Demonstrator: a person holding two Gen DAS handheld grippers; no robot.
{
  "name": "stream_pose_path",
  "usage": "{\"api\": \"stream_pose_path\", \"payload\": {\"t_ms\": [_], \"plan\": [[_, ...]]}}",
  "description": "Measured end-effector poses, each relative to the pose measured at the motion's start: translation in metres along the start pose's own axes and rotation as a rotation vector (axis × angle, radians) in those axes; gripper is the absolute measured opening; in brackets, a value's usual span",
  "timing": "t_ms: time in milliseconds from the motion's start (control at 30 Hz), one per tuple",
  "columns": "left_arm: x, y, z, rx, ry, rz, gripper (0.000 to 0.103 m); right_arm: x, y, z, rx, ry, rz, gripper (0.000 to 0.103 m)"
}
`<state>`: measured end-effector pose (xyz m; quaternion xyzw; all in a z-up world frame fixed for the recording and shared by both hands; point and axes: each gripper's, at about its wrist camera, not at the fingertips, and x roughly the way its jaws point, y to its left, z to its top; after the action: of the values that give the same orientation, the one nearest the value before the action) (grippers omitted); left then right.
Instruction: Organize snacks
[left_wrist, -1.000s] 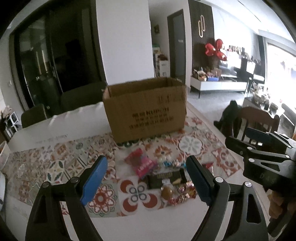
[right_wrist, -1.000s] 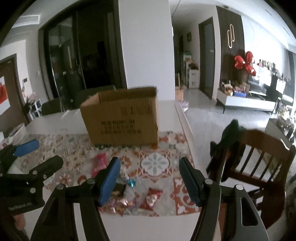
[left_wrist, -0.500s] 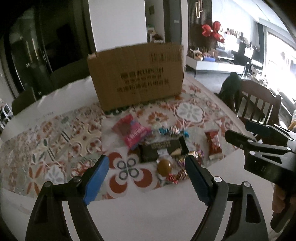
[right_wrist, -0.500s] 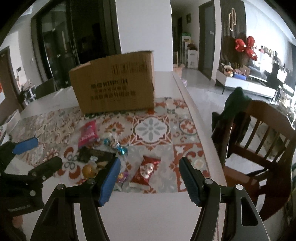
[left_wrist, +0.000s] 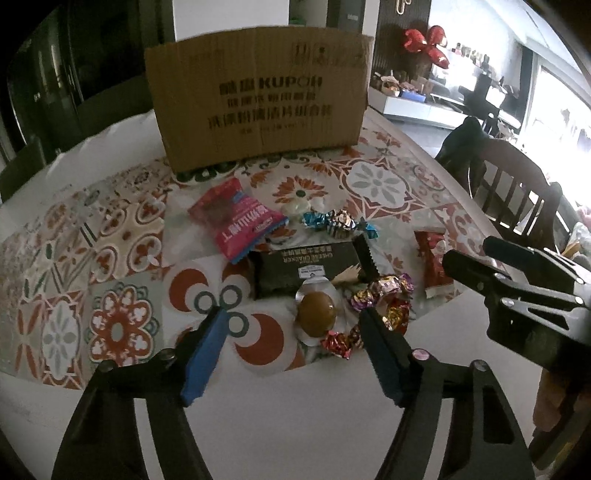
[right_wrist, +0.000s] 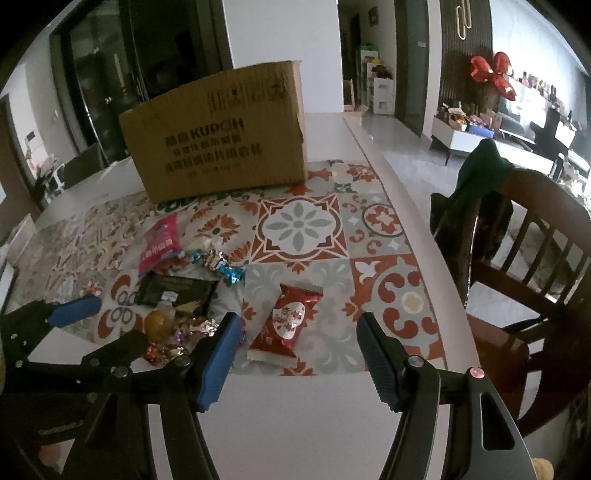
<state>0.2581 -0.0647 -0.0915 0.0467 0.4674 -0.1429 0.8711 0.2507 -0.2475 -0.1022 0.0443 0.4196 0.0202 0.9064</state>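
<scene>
An open cardboard box (left_wrist: 258, 99) (right_wrist: 218, 136) stands at the back of a patterned mat. In front of it lie a pink packet (left_wrist: 236, 221), a black cracker packet (left_wrist: 306, 269), a brown round snack in clear wrap (left_wrist: 317, 314), foil candies (left_wrist: 384, 295) and a red packet (left_wrist: 432, 258) (right_wrist: 286, 325). My left gripper (left_wrist: 291, 321) hovers over the brown snack; its jaws are closing and the pads touch nothing. Over the red packet my right gripper (right_wrist: 298, 321) stands open, holding nothing.
A wooden chair (right_wrist: 517, 236) with a dark garment draped on it stands close to the table's right edge. The patterned mat (left_wrist: 110, 258) covers the table's middle. White tabletop (right_wrist: 295, 406) lies between the mat and me.
Both grippers have sunk toward the snacks and tipped further downward, so the pile looks larger. The left jaws have narrowed. The snacks and box have not moved.
</scene>
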Motion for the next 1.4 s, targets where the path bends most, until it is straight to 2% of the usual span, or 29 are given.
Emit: {"api": "stream_pose_path", "payload": {"t_ms": [133, 267, 333, 467, 500, 567, 600, 733, 1400], "plan": [[0.008, 0.002, 0.003, -0.023, 0.015, -0.021, 0.064, 0.007, 0.0, 0.0, 0.011, 0.015, 0.008, 0.066], [0.015, 0.004, 0.005, -0.047, 0.032, -0.041, 0.059, 0.013, 0.001, 0.0, 0.016, 0.029, 0.014, 0.059], [0.018, 0.005, 0.005, -0.061, 0.041, -0.052, 0.053, 0.015, 0.001, 0.0, 0.021, 0.034, 0.014, 0.059], [0.021, 0.005, 0.005, -0.077, 0.048, -0.06, 0.045, 0.02, 0.001, -0.001, 0.03, 0.051, 0.03, 0.05], [0.022, 0.005, 0.005, -0.08, 0.052, -0.066, 0.039, 0.022, 0.001, -0.001, 0.035, 0.055, 0.035, 0.049], [0.021, 0.005, 0.005, -0.083, 0.051, -0.071, 0.03, 0.022, 0.002, -0.001, 0.038, 0.057, 0.043, 0.041], [0.021, 0.005, 0.005, -0.084, 0.051, -0.076, 0.029, 0.023, 0.002, -0.001, 0.038, 0.058, 0.046, 0.039], [0.019, 0.005, 0.005, -0.084, 0.05, -0.085, 0.029, 0.023, 0.005, -0.002, 0.031, 0.059, 0.066, 0.028], [-0.026, -0.003, 0.008, -0.038, -0.077, -0.039, 0.029, -0.009, 0.007, 0.0, 0.036, -0.019, 0.081, 0.026]]}}
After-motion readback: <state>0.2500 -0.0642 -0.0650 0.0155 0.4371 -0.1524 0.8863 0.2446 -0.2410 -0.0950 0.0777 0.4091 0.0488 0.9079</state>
